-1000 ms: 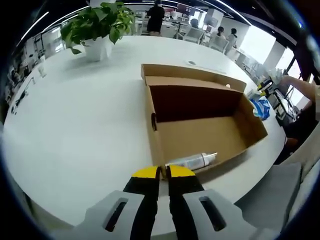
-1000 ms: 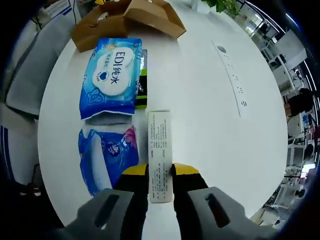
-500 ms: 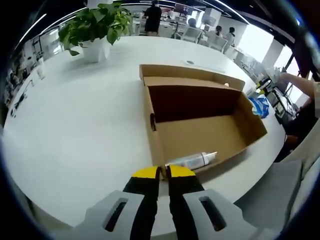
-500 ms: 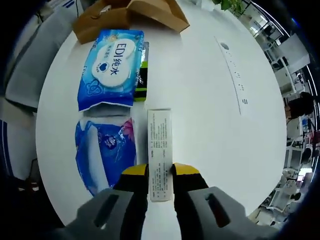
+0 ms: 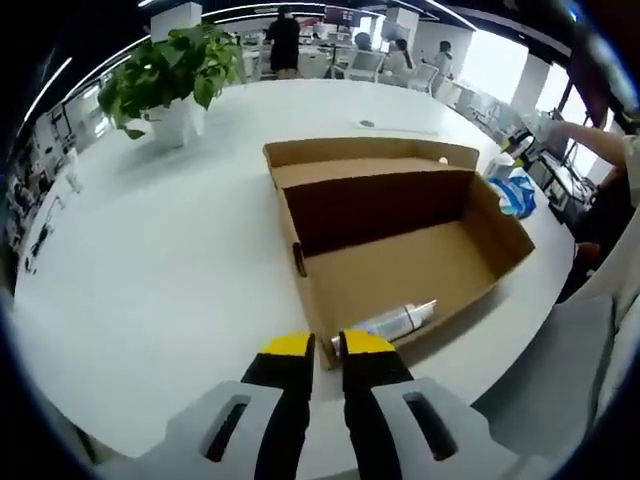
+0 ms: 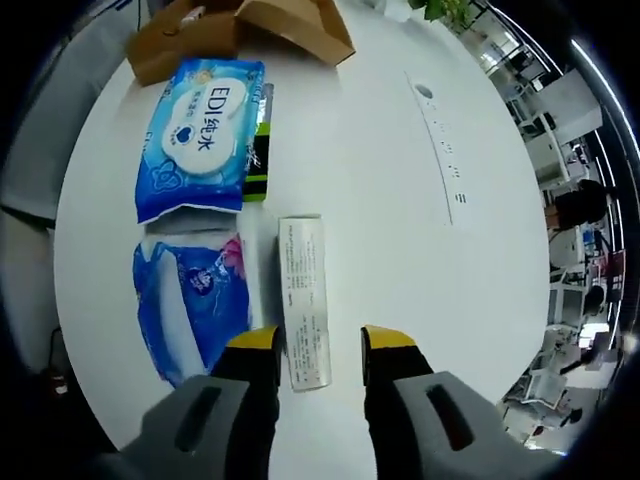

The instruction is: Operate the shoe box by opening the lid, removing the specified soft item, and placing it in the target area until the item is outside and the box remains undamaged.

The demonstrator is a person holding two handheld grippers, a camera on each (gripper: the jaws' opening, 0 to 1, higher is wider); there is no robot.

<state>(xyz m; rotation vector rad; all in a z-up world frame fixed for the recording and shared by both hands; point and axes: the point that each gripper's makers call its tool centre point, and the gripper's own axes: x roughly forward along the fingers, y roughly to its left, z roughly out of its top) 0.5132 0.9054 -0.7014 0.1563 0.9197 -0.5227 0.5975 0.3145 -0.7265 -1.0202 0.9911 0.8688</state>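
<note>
**Open shoe box on a white table, carton lying between spread jaws**

White tabletop (image 5: pixel 150 270) fills the left gripper view, with office desks and people far behind it. On it sits the open cardboard shoe box (image 5: pixel 400 260), its lid folded back on the far side. A small white bottle (image 5: pixel 390 322) lies inside at the near wall. A potted plant (image 5: pixel 165 80) stands well apart, to the far left. The left gripper (image 5: pixel 316 346) hovers just before the box's near corner, its yellow-tipped jaws nearly together and grasping nothing.

On the same table (image 6: pixel 400 200) in the right gripper view, the right gripper (image 6: pixel 319 340) has its jaws spread apart. A long white carton (image 6: pixel 303 300) lies flat between them, closer to the left jaw. Just beside it rests a blue soft pack (image 6: pixel 195 300), and beyond that a blue wipes pack (image 6: pixel 195 135) covering part of a black-and-green item (image 6: pixel 258 165). The brown box (image 6: pixel 250 25) appears at the top edge.
</note>
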